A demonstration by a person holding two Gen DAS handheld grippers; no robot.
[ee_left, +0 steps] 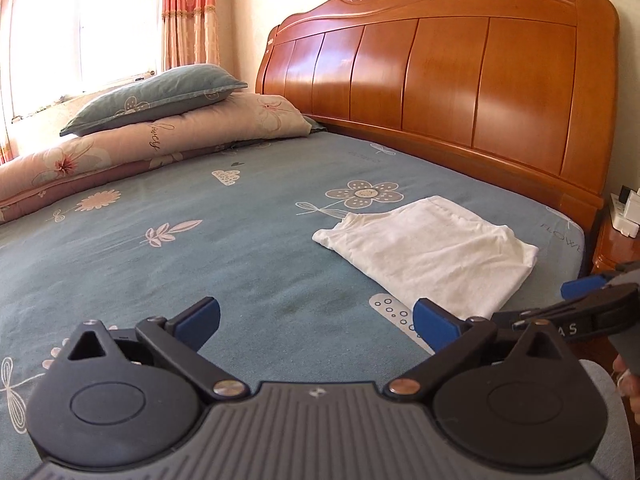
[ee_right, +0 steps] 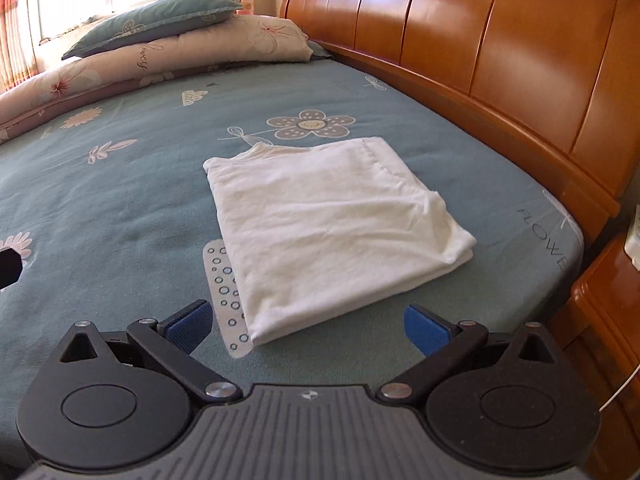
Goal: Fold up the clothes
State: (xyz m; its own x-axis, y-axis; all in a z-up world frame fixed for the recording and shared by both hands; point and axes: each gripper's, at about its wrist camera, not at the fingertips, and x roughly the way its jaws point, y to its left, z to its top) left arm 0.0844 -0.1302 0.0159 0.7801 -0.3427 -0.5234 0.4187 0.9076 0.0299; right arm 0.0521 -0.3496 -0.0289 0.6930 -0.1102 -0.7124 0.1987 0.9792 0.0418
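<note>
Left gripper at bottom of frame, jaws spread wide, nothing between. Right gripper likewise released, empty, just short of folded white garment. Garment lay flat at frame centre on blue flowered sheet. Beyond: wooden headboard upper right, pillows upper left.

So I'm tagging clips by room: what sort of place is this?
A bedroom, most likely: a bed with a wooden headboard, stacked pillows by a curtained window, and a folded white garment on the sheet.
</note>
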